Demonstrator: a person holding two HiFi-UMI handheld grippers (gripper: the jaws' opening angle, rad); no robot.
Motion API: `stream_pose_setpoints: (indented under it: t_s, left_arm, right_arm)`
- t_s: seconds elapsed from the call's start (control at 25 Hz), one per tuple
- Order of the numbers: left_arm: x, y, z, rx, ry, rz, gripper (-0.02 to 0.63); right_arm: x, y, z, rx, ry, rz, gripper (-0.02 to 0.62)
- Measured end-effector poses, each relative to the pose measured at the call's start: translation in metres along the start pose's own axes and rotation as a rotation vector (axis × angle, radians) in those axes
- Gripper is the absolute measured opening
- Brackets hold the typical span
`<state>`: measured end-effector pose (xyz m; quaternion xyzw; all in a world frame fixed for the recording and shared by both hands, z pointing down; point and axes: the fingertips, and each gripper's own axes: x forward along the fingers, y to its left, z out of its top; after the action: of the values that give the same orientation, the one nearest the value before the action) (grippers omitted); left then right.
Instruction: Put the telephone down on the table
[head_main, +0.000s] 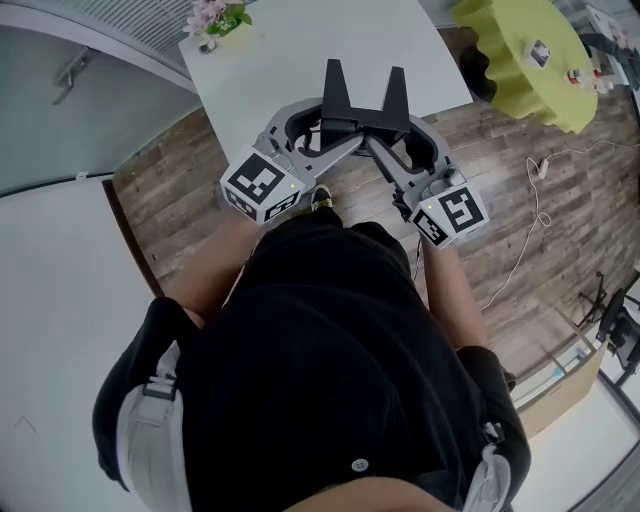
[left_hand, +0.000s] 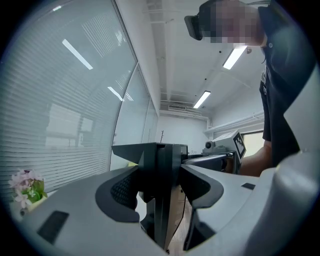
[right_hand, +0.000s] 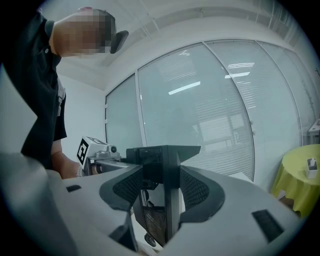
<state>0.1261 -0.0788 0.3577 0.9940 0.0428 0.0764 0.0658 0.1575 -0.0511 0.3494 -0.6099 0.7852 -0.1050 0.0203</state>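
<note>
Gripping a dark telephone between them, the left gripper and right gripper reach out ahead of the person's black shirt. Each has its fingers clamped on one end of the telephone, which is lifted in the air just above the near edge of the white table, not resting on it. Pink flowers stand at the white table's far left corner. A yellow-green covered table sits off to the white table's right.
</note>
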Motion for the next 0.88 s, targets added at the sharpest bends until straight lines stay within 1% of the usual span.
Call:
stream_pose_setpoints:
  t_s: [0.2,0.36,0.64,0.88]
  left_arm:
    - [0.001,0.024,0.002,-0.021,-0.007,0.031,0.258]
    - [0.006,0.042,0.005,-0.025,-0.015,0.073,0.258]
    - [0.022,0.075,0.005,-0.049,-0.018,0.179,0.258]
    - [0.053,0.105,-0.001,-0.106,0.002,0.271,0.258]
  right_arm:
    - [0.023,-0.010,0.004,-0.005,0.011,0.030,0.244]
    - [0.039,-0.022,0.006,-0.003,0.015,0.070,0.244]
    - [0.068,-0.052,0.008,0.002,0.035,0.174,0.244]
    - [0.090,-0.094,0.003,0.025,0.082,0.272,0.244]
